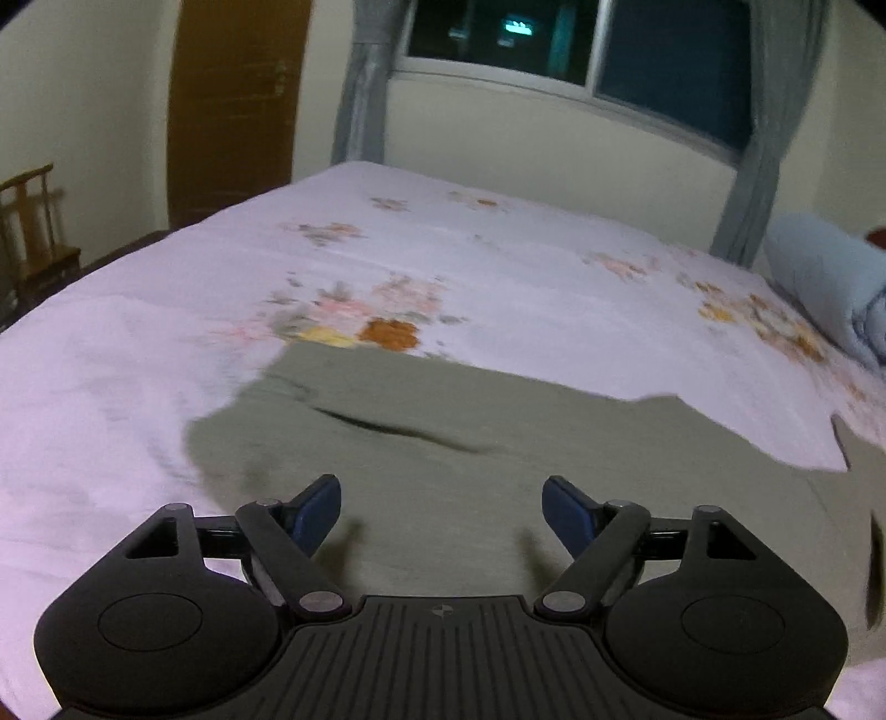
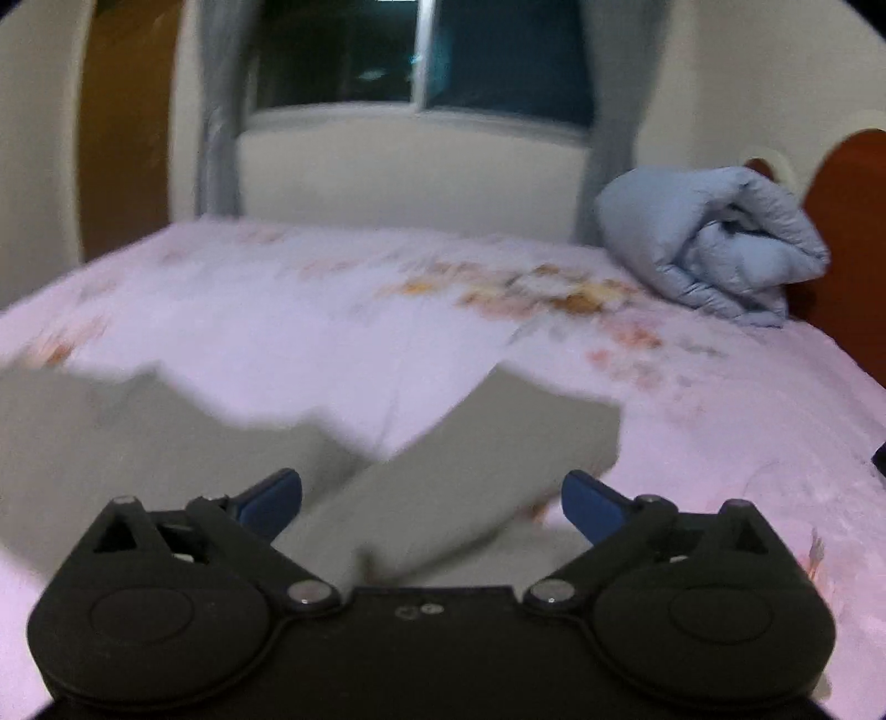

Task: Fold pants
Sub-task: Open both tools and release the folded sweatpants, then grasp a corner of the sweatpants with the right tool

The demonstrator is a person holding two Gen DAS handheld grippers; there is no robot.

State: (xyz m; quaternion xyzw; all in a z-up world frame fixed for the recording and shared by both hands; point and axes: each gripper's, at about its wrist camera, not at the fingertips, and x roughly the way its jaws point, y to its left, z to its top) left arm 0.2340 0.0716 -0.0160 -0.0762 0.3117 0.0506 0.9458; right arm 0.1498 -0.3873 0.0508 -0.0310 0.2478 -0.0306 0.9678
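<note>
Night shows dark in the window (image 1: 559, 39) behind the bed (image 1: 138, 343), which wears a pale sheet (image 1: 498, 288) printed with flowers. On that sheet the grey-green pants (image 1: 443, 443) lie spread flat, close below both my tools. My left gripper (image 1: 441, 512) hangs over the cloth with its blue pads (image 1: 318, 512) wide apart, nothing between them. My right gripper (image 2: 432, 507) is likewise released, above a pant leg (image 2: 498, 443) that runs off toward a rolled blue quilt (image 2: 714, 243) by the headboard (image 2: 853, 232).
</note>
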